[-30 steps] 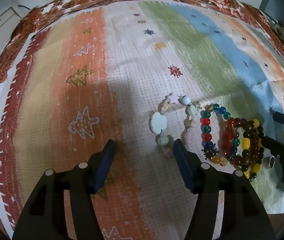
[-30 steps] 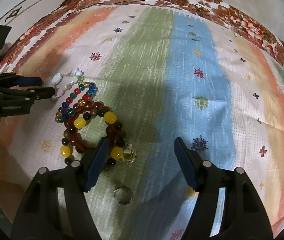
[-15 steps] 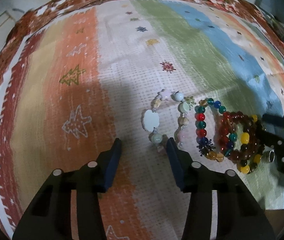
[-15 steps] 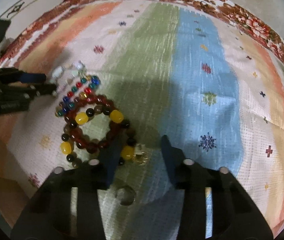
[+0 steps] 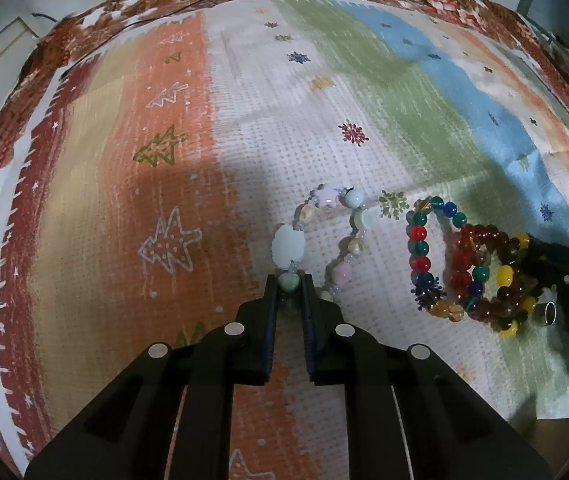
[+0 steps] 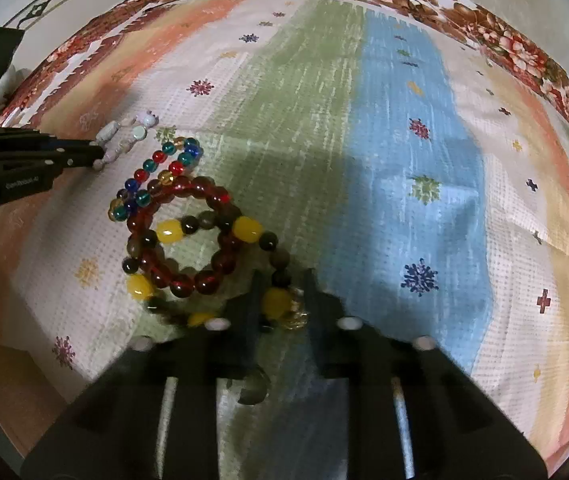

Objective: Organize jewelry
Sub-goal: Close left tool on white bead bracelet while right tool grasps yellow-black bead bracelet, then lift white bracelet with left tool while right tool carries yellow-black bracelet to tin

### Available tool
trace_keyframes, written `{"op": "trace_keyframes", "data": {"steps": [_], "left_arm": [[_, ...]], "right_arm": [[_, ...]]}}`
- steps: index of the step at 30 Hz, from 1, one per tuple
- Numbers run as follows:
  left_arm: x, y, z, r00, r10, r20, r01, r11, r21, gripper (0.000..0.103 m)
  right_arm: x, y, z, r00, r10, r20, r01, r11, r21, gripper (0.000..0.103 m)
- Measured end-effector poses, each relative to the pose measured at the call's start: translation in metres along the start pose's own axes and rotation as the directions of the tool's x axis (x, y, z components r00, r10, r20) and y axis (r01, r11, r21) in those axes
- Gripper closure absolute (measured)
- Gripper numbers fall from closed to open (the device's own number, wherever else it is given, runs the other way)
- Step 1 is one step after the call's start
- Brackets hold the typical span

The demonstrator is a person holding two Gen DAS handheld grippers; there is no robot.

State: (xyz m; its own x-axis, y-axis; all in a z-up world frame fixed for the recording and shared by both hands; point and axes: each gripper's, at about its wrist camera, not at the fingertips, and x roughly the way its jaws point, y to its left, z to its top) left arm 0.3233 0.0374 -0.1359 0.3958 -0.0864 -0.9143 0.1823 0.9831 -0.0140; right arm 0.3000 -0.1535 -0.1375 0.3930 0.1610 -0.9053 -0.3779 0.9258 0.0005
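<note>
Several bead bracelets lie on a striped cloth point(image 5: 244, 120). My left gripper point(image 5: 289, 282) is shut on a pale green bead of the pastel bracelet point(image 5: 326, 200), low on the cloth. My right gripper point(image 6: 280, 284) is shut on a yellow bead of the brown-and-yellow bracelet point(image 6: 248, 229); it also shows at the right of the left wrist view point(image 5: 540, 268). A dark red bracelet point(image 6: 188, 236) and a red, green and blue bracelet point(image 6: 156, 172) lie overlapped between the two. The left gripper shows at the left of the right wrist view point(image 6: 96, 156).
A small metal ring point(image 5: 549, 313) lies by the right gripper; a ring also shows under it in the right wrist view point(image 6: 254, 388). The cloth's floral border point(image 6: 504, 40) runs along the far edge. A brown surface point(image 6: 12, 380) shows past the near left cloth edge.
Both grippers have moved forward and closed: the left on the pastel bracelet's bead, the right on the brown-and-yellow bracelet's yellow bead. They were open a second ago.
</note>
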Motion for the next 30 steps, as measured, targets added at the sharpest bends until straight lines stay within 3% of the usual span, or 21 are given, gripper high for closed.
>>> {"op": "trace_keyframes", "data": {"steps": [14,30], "left_arm": [[-0.032,0.017,0.011,0.994,-0.066,0.085,0.074,0.993,-0.092,0.092],[-0.067,0.013,0.009,0.985,-0.081,0.150,0.096,0.991,-0.090,0.092]], "right_arm": [[-0.030,0.006,0.008,0.998,0.032,0.057,-0.033,0.999,0.010,0.090],[-0.060,0.017,0.014,0.994,0.032,0.105,-0.032,0.999,0.006,0.090]]}}
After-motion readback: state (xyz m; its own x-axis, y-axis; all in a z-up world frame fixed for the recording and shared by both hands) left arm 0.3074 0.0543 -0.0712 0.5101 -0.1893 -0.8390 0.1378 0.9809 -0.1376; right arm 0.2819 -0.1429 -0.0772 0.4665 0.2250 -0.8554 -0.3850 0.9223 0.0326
